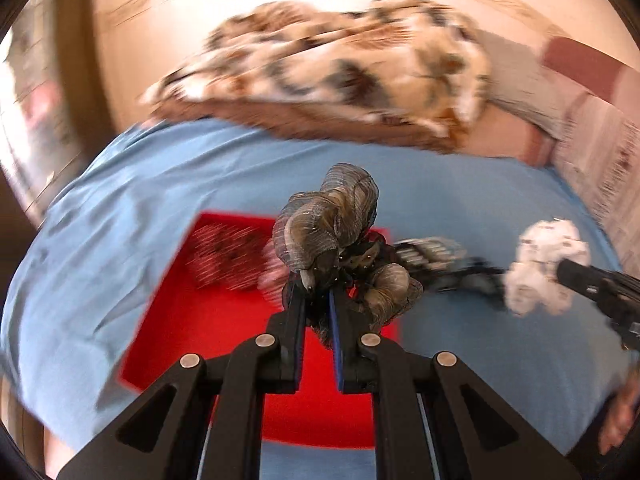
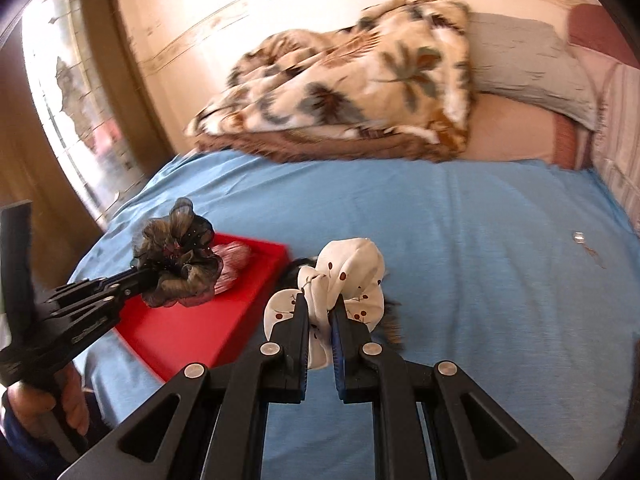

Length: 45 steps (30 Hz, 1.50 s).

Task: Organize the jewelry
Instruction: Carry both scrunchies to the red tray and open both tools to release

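Scrunchies and hair pieces are what is being sorted here, and the red tray (image 2: 188, 336) is plainly the place meant for them. Largest in view is the bed, its blue sheet (image 2: 440, 248) spread flat as a work surface, with a folded leaf-print blanket (image 2: 352, 92) and a grey pillow (image 2: 528, 68) pushed to the far end, probably to keep the sorting area free. The tray lies on the sheet at the near left; a pinkish red scrunchie (image 2: 232, 264) already rests in it, which suggests that pieces are being gathered there one by one.

Above the tray the left gripper (image 1: 318, 292) is clamped on a dark gauzy scrunchie (image 1: 332, 224), pinching its ruffled fabric between the pads so the whole loop hangs clear of the tray floor; I judge it is about to be set down inside. Just right of the tray the right gripper (image 2: 320, 308) is closed on a white scrunchie (image 2: 344, 280) with small red cherries, held up off the sheet, likely waiting its turn.

Under that white one a dark item (image 2: 390, 316) lies on the sheet beside the tray, too hidden to name. Far to the right a small shiny piece (image 2: 579, 237), perhaps a ring, sits alone on the sheet, not yet collected.
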Tool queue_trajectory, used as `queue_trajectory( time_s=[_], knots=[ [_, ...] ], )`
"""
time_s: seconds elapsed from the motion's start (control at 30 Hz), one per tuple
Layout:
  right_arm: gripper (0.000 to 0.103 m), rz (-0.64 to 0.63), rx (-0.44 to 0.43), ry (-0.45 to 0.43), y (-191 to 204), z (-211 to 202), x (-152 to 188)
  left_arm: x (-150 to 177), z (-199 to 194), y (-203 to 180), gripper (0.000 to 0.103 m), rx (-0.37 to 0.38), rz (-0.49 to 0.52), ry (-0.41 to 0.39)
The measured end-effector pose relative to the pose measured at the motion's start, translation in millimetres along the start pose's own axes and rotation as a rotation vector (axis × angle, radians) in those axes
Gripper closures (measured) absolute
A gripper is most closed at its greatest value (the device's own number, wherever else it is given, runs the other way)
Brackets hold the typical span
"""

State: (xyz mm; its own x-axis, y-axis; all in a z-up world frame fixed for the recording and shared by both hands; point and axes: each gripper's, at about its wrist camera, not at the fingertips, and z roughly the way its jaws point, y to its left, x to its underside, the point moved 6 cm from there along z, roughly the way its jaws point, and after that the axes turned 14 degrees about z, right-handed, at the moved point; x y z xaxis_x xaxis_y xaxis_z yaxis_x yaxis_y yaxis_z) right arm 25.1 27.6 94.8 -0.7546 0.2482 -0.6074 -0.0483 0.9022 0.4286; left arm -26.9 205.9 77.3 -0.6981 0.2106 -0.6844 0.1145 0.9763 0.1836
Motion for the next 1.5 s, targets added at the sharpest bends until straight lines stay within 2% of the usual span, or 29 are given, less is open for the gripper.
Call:
queue_trajectory(
  time_s=[0.13,0.23,0.33,0.4,0.5,0.63,0.73,0.83,0.87,0.9,0.93,0.97,1.03,1.13,1.2,1.27,1.33,1.43,1.47,1.5],
  knots=[
    [0.092,-0.022,-0.065,0.074,38,28,11,25,23,51,0.092,-0.06,-0.11,0.095],
    [0.092,-0.047,-0.099,0.118,65,50,20,38,41,73,0.092,-0.091,-0.137,0.164],
    [0.092,-0.085,-0.109,0.16,90,78,29,49,57,85,0.092,-0.093,-0.155,0.21],
    [0.092,-0.081,-0.132,0.206,104,101,34,54,64,91,0.091,-0.084,-0.173,0.211],
    [0.092,-0.061,-0.157,0.266,121,131,41,59,66,98,0.088,-0.071,-0.198,0.179],
    [0.092,-0.058,-0.169,0.317,139,164,49,60,62,108,0.085,-0.009,-0.25,0.113],
    [0.092,-0.08,-0.17,0.33,150,175,52,61,57,112,0.079,0.021,-0.283,0.072],
    [0.091,-0.116,-0.154,0.323,158,179,53,60,49,118,0.078,0.04,-0.308,0.019],
    [0.091,-0.131,-0.149,0.318,159,178,53,59,45,120,0.074,0.04,-0.317,-0.005],
    [0.088,-0.14,-0.148,0.316,160,177,52,58,41,122,0.07,0.037,-0.326,-0.028],
    [0.08,-0.15,-0.148,0.311,161,174,51,57,38,124,0.062,0.027,-0.334,-0.048],
    [0.074,-0.154,-0.147,0.304,161,172,50,57,35,125,0.059,0.016,-0.338,-0.061],
    [0.054,-0.154,-0.155,0.28,159,160,44,57,31,127,0.058,-0.006,-0.338,-0.083],
    [0.051,-0.151,-0.158,0.233,152,140,33,56,26,128,0.056,-0.031,-0.339,-0.103],
    [0.049,-0.14,-0.117,0.195,137,126,28,57,24,129,0.054,-0.059,-0.341,-0.108],
    [0.049,-0.121,-0.025,0.16,111,115,29,57,23,131,0.054,-0.073,-0.348,-0.111],
    [0.049,-0.106,0.029,0.18,91,115,37,57,23,132,0.053,-0.074,-0.356,-0.116],
    [0.051,-0.06,0.019,0.249,75,122,53,57,23,129,0.053,-0.078,-0.347,-0.116],
    [0.056,-0.044,0.003,0.276,73,125,59,57,23,128,0.053,-0.081,-0.343,-0.114],
    [0.073,-0.041,-0.004,0.3,75,129,64,57,24,127,0.053,-0.083,-0.34,-0.113]
  ],
)
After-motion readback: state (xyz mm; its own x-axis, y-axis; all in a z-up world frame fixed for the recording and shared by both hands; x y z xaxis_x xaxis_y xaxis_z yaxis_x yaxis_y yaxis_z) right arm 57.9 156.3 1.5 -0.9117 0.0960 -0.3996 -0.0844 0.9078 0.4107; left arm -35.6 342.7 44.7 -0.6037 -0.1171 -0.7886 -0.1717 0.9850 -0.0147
